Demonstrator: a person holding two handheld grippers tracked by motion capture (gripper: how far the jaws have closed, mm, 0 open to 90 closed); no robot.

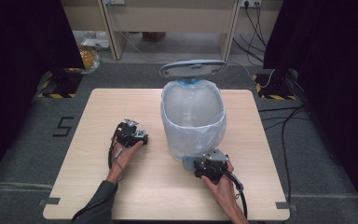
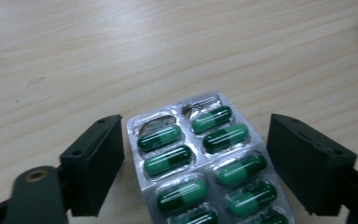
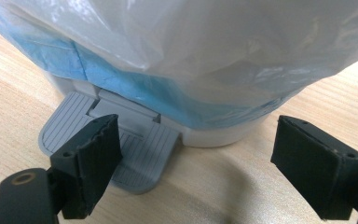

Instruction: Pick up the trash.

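Note:
A silver blister pack of green capsules lies on the wooden table between the jaws of my left gripper. The jaws stand open, one on each side of the pack, which has two emptied pockets at its far end. In the high view the left gripper is left of a pedal bin lined with a clear bag, its lid raised. My right gripper is open at the bin's foot. Its left jaw rests on the grey pedal, and the right gripper touches the bin's front.
A blue liner shows under the clear bag near the bin's base. The table's front edge is close behind both hands. Cables run over the floor at the right, and shelving stands beyond the table.

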